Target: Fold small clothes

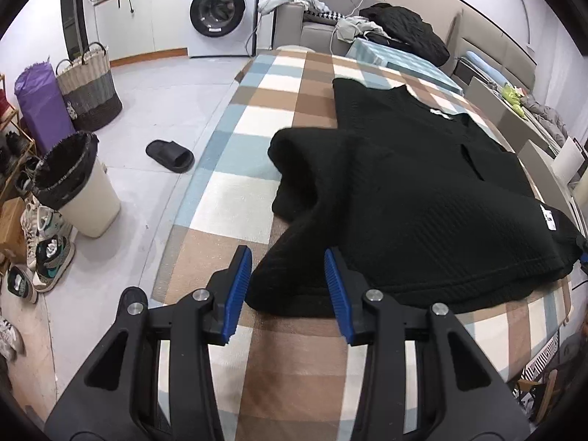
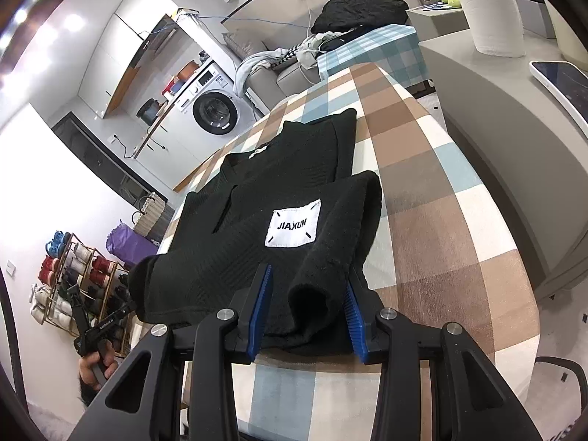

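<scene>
Black knit top: soft, limp, bulky; take at hem corners. Left hand-held gripper: parted around hem, not pinching. Right hand-held gripper: clamped on sleeve cuff.

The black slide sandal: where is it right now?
In the left wrist view the black slide sandal lies on the grey floor, left of the checked blanket's edge and right of the lined bin.
</scene>
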